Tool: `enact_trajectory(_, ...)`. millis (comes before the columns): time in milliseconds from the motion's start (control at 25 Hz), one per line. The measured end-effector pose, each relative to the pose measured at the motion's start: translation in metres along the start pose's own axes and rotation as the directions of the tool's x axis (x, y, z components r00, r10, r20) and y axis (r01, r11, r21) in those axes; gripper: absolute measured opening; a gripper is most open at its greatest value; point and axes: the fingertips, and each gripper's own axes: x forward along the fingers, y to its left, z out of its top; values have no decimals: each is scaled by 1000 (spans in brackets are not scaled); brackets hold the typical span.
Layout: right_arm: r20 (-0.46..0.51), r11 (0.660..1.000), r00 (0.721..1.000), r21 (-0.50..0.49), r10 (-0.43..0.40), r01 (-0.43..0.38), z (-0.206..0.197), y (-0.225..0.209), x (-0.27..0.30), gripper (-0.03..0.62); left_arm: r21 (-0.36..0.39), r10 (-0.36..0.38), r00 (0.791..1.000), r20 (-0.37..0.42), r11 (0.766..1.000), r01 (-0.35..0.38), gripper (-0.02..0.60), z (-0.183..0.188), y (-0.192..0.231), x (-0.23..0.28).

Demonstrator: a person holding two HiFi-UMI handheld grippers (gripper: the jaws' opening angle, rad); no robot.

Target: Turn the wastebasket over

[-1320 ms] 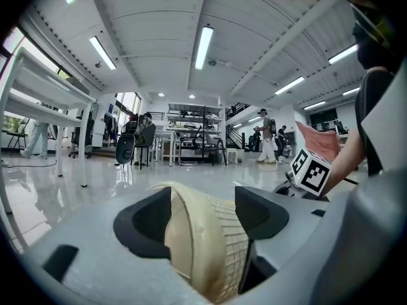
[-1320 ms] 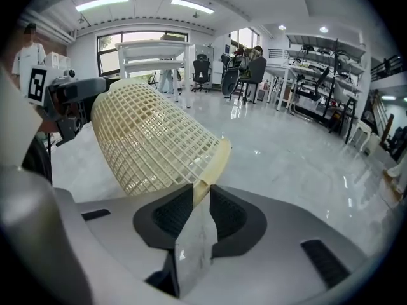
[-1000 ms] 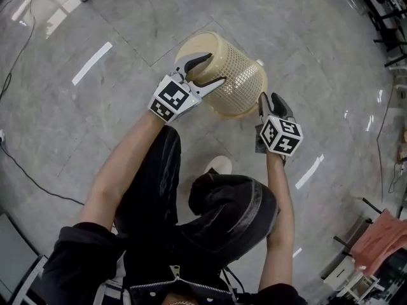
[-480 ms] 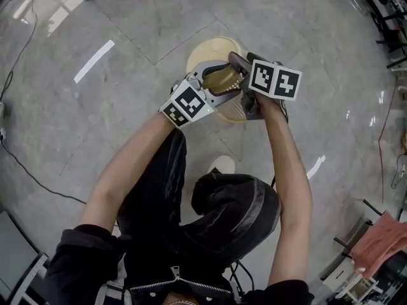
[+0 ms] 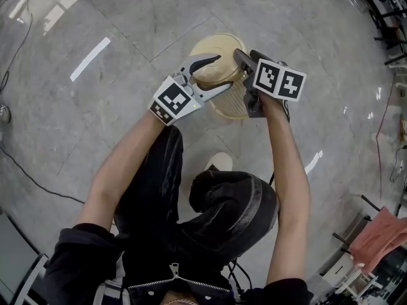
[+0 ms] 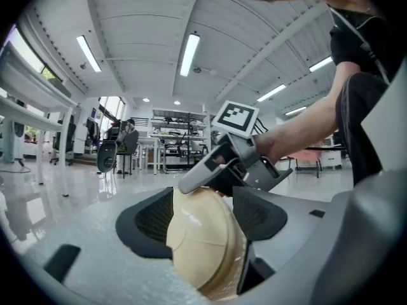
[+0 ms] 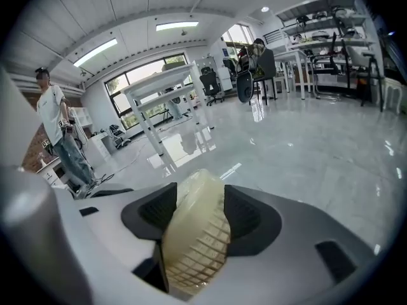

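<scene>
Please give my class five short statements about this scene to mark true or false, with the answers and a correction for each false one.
1. The wastebasket is between the jaws of both grippers. True: the left gripper and the right gripper each have it between their jaws. The right one's jaws have just been closing.
2. The wastebasket is dark blue. False: it is cream.
3. Its side wall is an open lattice. True.
4. It stands on a table. False: beneath it is a glossy grey floor.
5. The left gripper's jaws are shut with nothing between them. False: they stand wide on the wastebasket's solid base.
</scene>
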Motion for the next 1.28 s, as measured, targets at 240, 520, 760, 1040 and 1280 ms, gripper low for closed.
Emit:
enact_trajectory(240,28,999,1000,42,-5,4,-1,-17,-8,237,-171,186,980,-65,966,-194,201,-29,53,-16)
enact_trajectory(520,47,998,999,65,-12,9,-6,-33,-19,215,-278,154,972,-177,940,-199,14,-62,56,-17)
enact_trajectory(760,72,997,996,60,-49,45,-11,-47,-29,192,-315,76,975,-208,939,-141,6,-76,42,-2)
enact_trajectory(1040,72,995,995,74,-68,63,-19,-63,-37,190,-325,35,982,-185,941,-95,6,-72,31,9)
enact_trajectory(1280,72,993,994,95,-81,74,-28,-72,-43,189,-312,-9,983,-182,949,-49,6,-70,22,15)
